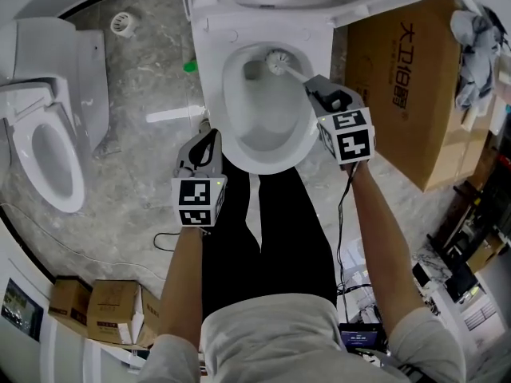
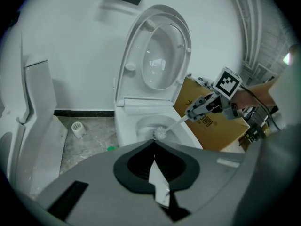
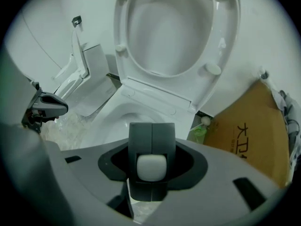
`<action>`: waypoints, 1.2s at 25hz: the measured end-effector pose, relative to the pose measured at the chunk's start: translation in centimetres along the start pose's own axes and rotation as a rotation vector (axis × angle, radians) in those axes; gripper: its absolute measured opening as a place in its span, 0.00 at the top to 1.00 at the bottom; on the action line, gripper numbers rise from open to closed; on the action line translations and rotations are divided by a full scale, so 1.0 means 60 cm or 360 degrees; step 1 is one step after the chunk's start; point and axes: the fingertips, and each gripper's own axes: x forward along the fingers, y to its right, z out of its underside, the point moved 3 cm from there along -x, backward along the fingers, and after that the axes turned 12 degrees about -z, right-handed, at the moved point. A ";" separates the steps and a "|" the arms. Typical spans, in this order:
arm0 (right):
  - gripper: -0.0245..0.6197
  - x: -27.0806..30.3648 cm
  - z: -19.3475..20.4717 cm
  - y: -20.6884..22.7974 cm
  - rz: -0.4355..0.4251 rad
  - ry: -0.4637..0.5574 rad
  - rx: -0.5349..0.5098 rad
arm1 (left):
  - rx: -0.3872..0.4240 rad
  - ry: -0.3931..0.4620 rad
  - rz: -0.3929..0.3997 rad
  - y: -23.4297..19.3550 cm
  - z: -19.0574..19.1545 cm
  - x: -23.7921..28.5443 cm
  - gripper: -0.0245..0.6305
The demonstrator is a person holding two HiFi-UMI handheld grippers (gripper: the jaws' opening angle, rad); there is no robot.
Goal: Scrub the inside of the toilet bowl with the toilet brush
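White toilet bowl (image 1: 214,86) (grey marbled floor (image 1: 144,78)).

Second toilet (image 1: 48,146), white, stood at left edge of grey marble floor (image 1: 136,206). Small white slotted cup (image 1: 122,24) sat near floor's far edge, close to black skirting (image 2: 84,113); green object (image 1: 190,66) lay to its right, apart from it. Large cardboard box (image 1: 415,86) with printed characters stood at floor's right edge, grey cloth bundle (image 1: 473,34) heaped on top. Small cardboard boxes (image 1: 104,309) lined floor's near-left corner. Thin dark cable (image 1: 160,240) looped across floor.
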 end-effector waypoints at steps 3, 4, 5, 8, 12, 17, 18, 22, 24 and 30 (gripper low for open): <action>0.70 -0.009 0.021 0.009 -0.0004 0.0000 0.0020 | 0.0026 0.0002 0.0026 0.032 -0.008 0.008 0.95; 0.70 -0.010 0.026 0.014 -0.0007 0.0009 0.0029 | 0.0037 0.0007 0.0034 0.043 -0.012 0.011 0.95; 0.70 -0.011 0.029 0.019 -0.0008 0.0020 0.0037 | 0.0051 0.0010 0.0043 0.052 -0.014 0.014 0.95; 0.70 -0.013 0.037 0.021 -0.0010 0.0039 0.0049 | 0.0078 0.0002 0.0057 0.069 -0.009 0.012 0.95; 0.70 -0.014 0.036 0.018 -0.0030 0.0054 0.0030 | 0.0068 -0.0003 0.0043 0.076 -0.006 0.007 0.95; 0.70 -0.019 0.028 0.002 -0.0074 0.0070 -0.0061 | 0.0058 0.0011 0.0030 0.074 -0.003 -0.001 0.95; 0.70 -0.019 0.028 -0.004 -0.0090 0.0061 -0.0080 | 0.0054 0.0012 0.0026 0.072 -0.001 -0.002 0.95; 0.70 -0.003 0.036 -0.031 -0.0134 0.0012 -0.0145 | 0.0037 0.0017 0.0008 0.067 0.010 -0.008 0.95; 0.70 0.005 0.042 -0.042 -0.0137 -0.0009 -0.0167 | 0.0025 0.0020 0.0004 0.064 0.017 -0.011 0.95; 0.70 0.025 0.057 -0.068 -0.0150 -0.0044 -0.0203 | -0.0009 0.0002 -0.0017 0.045 0.043 -0.022 0.95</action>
